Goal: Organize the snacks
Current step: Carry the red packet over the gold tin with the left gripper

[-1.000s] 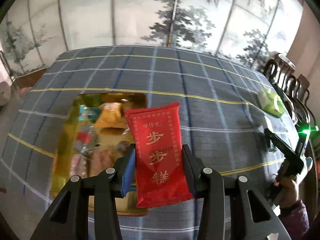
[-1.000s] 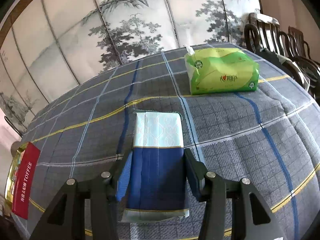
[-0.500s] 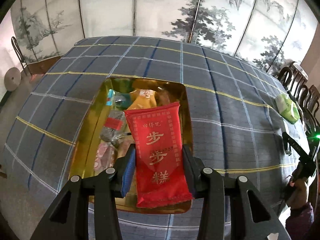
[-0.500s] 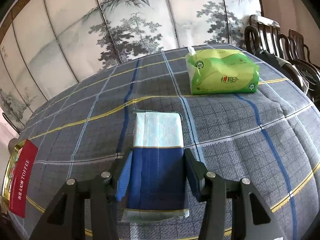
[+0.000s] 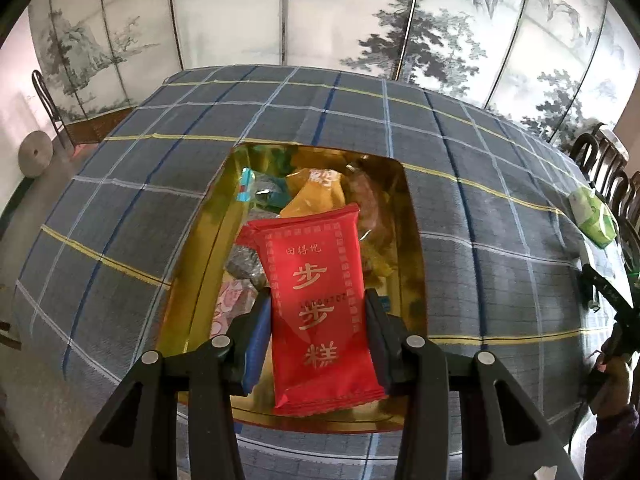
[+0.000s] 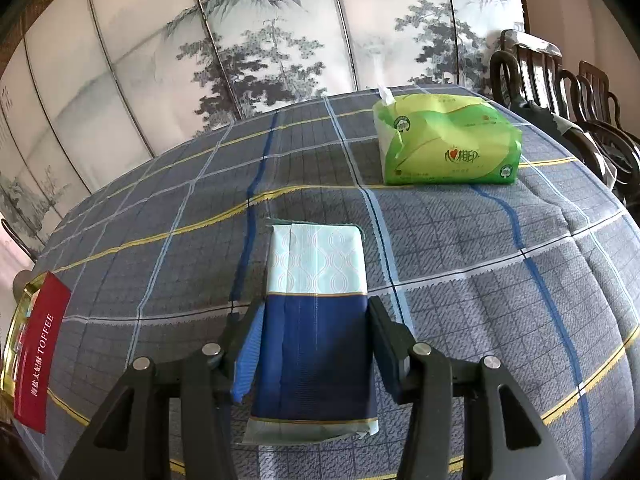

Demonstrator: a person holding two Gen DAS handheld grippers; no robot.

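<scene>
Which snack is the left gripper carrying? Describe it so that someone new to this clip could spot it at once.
Start at the table with the grey-blue plaid cloth, then find the gold tray of mixed snacks on it. Above the tray, the left gripper is shut on a flat red packet. It alone is bright red with gold Chinese characters down its face; the orange pouch behind it lies in the tray.

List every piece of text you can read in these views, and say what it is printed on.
"田得忆" and "步步糕": red snack packet in the left gripper.
Stamped digits across that packet: too faint.
"TOFFEE", after blurred Chinese characters: red lid.
Red logo on green tissue pack: unreadable.
Blue packet in the right gripper: no text.
</scene>
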